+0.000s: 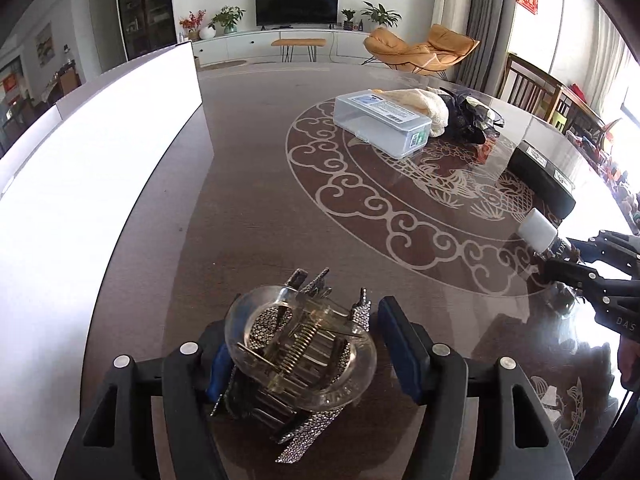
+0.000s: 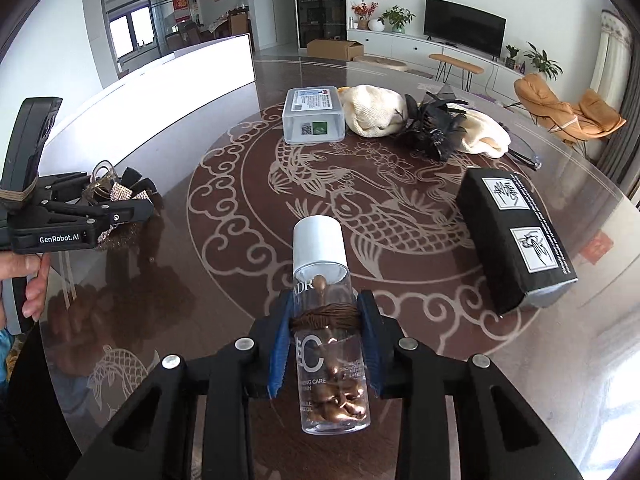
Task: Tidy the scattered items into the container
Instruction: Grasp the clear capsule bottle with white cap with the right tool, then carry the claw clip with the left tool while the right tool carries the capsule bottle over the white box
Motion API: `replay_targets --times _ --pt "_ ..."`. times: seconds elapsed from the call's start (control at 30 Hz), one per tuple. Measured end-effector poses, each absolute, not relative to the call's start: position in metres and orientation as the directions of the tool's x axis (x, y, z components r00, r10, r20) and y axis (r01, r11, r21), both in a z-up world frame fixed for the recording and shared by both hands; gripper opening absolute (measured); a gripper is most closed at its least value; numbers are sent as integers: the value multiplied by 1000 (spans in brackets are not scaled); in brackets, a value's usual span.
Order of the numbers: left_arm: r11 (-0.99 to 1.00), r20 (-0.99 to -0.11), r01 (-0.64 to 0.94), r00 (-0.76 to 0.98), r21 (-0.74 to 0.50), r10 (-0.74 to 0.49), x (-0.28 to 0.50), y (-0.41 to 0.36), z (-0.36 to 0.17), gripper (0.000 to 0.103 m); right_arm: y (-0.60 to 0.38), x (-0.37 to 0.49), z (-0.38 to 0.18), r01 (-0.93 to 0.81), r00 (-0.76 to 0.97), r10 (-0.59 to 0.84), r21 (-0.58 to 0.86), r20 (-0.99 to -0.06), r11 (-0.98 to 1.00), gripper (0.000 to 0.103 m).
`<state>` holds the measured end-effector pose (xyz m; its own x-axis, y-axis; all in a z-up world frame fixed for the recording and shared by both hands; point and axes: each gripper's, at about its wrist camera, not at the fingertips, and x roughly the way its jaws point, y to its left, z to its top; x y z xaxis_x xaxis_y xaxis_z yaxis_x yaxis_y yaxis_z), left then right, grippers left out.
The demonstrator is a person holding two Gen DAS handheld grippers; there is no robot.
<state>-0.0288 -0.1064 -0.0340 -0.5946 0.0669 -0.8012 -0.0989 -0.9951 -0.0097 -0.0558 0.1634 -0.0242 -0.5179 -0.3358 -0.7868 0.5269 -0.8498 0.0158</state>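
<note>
A clear claw hair clip (image 1: 300, 352) set with rhinestones sits between the fingers of my left gripper (image 1: 304, 328). The jaws stand open: the right blue pad (image 1: 400, 344) is clear of the clip, and the left pad is half hidden behind it. My right gripper (image 2: 325, 304) is shut on a clear bottle (image 2: 328, 344) with a white cap and bronze capsules inside; a brown band wraps it between the pads. The clear lidded box (image 2: 314, 116) stands at the far middle of the table. The left gripper (image 2: 136, 204) with the clip (image 2: 116, 192) also shows at the left of the right wrist view.
Beside the clear box (image 1: 380, 124) lie a cream cloth (image 2: 374, 114) and a black feathered hair piece (image 2: 432, 128). A long black box (image 2: 516, 232) lies to the right. A white panel (image 1: 100, 160) borders the glass table (image 1: 260, 200) on the left. A hand (image 2: 34, 280) holds the left gripper's handle.
</note>
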Motion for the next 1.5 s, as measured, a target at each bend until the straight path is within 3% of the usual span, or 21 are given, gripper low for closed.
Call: replay_targets --times 0.07,0.23,0.27,0.4,0.47,1.13,1.2,1.23,1.27,1.3,1.33,1.37,1.5 --pt "-992 -811 -127 -581 10 66 -30 -99 -36 91 165 -55 -26 512 -531 -323 7 -783 -859 35" --pt "-990 -816 -141 -572 1 81 -32 -98 -37 95 158 -60 -25 500 -539 -310 -2 -783 -866 41" --pt "-988 -821 -151 -565 2 85 -33 -97 -39 103 157 -61 -25 500 -536 -314 5 -784 -866 44" --pt "-987 -825 -162 -558 1 91 -34 -95 -40 103 152 -61 -27 509 -535 -309 -8 -786 -861 53" --pt "-987 -824 -162 -559 0 92 -34 -95 -40 103 156 -64 -28 484 -538 -293 -5 -791 -875 67" --pt "-988 -823 -154 -562 7 82 -31 -94 -40 103 156 -64 -29 493 -526 -304 7 -794 -870 75" --pt "-984 -827 -178 -554 4 97 -32 -95 -40 103 155 -63 -27 509 -528 -309 -4 -791 -861 63" --pt "-984 -829 -180 -551 3 98 -32 -96 -40 103 155 -61 -25 515 -529 -309 -9 -790 -857 32" --pt "-985 -824 -175 -559 7 93 -31 -96 -39 98 155 -61 -24 510 -522 -307 -3 -796 -860 32" --pt "-986 -812 -167 -576 7 92 -29 -98 -37 75 156 -60 -23 502 -516 -306 6 -800 -865 32" --pt "-986 -802 -165 -589 0 98 -28 -99 -34 60 157 -57 -21 500 -517 -311 13 -798 -866 32" --pt "-985 -801 -170 -588 -16 115 -28 -101 -32 54 159 -54 -18 497 -523 -314 16 -792 -867 32" --pt "-978 -797 -173 -572 -117 196 -21 -105 -25 53 169 -40 2 466 -543 -362 86 -758 -880 32"
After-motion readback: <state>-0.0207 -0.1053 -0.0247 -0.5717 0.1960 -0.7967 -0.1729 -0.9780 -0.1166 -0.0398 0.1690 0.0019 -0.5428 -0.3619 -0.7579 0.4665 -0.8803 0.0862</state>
